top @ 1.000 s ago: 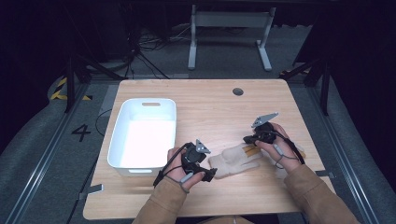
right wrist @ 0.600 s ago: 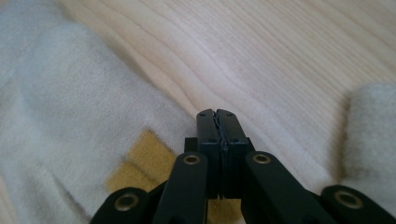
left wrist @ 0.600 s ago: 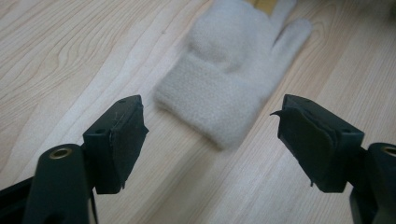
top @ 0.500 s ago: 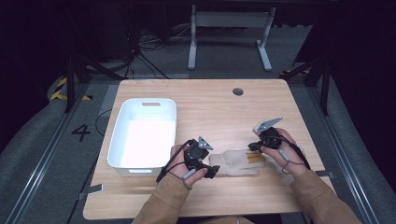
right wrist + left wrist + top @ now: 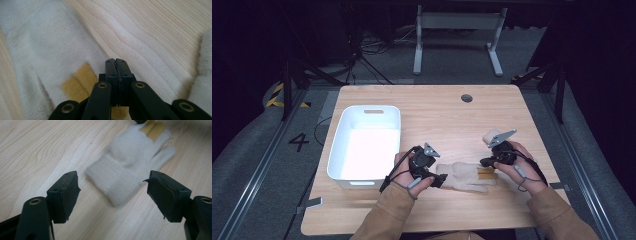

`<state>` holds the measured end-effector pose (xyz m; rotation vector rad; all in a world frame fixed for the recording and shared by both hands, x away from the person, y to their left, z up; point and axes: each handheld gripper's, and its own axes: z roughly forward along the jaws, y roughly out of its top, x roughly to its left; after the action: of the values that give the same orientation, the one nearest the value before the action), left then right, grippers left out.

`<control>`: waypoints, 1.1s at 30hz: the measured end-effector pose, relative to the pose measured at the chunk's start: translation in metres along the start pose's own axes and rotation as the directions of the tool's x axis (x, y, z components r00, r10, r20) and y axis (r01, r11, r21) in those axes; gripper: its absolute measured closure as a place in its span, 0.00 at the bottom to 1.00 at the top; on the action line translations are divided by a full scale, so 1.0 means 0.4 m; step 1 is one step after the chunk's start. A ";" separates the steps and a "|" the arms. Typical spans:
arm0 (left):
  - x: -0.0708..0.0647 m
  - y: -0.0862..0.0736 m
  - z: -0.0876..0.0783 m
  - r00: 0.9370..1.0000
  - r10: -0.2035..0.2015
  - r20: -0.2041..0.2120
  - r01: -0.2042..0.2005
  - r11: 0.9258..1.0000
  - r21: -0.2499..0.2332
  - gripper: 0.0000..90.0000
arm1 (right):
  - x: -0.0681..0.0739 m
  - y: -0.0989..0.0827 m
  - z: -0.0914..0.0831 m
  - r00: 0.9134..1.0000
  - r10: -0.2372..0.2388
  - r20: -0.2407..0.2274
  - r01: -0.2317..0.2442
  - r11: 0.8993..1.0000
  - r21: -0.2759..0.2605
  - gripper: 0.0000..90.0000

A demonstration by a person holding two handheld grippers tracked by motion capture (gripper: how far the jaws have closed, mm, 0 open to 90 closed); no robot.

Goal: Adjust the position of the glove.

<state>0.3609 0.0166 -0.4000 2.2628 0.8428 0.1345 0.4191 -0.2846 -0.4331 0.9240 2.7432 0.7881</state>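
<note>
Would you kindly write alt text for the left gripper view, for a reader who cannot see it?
A cream knitted glove lies flat on a light wooden table, its cuff nearest the camera and two fingertips tipped with yellow patches. The left tongs stand wide open in the foreground, their black jaws either side of the cuff, not touching it.

cream knit glove (image 5: pixel 462 175) flat on the surface, near front edge, right of the white bin, cuff (image 5: pixel 113 185) pointing left, fingers right, mustard-yellow patches (image 5: pixel 78 83) on two fingertips, fleece slightly rumpled
</note>
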 end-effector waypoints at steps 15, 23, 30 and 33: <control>0.004 0.004 -0.007 1.000 -0.002 -0.009 0.002 1.000 -0.014 0.28 | -0.018 -0.008 -0.077 0.998 0.056 0.034 -0.050 0.986 -0.157 0.92; 0.004 0.003 -0.006 1.000 -0.002 -0.015 0.002 1.000 -0.016 0.27 | -0.045 -0.023 -0.118 0.992 0.109 0.064 -0.092 0.971 -0.219 0.88; 0.006 0.002 -0.009 1.000 -0.004 -0.014 0.004 1.000 -0.021 0.27 | -0.069 -0.037 -0.136 0.982 0.162 0.102 -0.132 0.959 -0.250 0.81; 0.007 0.001 -0.009 1.000 -0.004 -0.014 0.003 1.000 -0.017 0.27 | -0.085 -0.048 -0.143 0.973 0.191 0.128 -0.152 0.953 -0.264 0.74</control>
<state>0.3622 0.0202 -0.3973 2.2465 0.8496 0.1552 0.4196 -0.3425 -0.3954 1.1254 2.3864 1.0224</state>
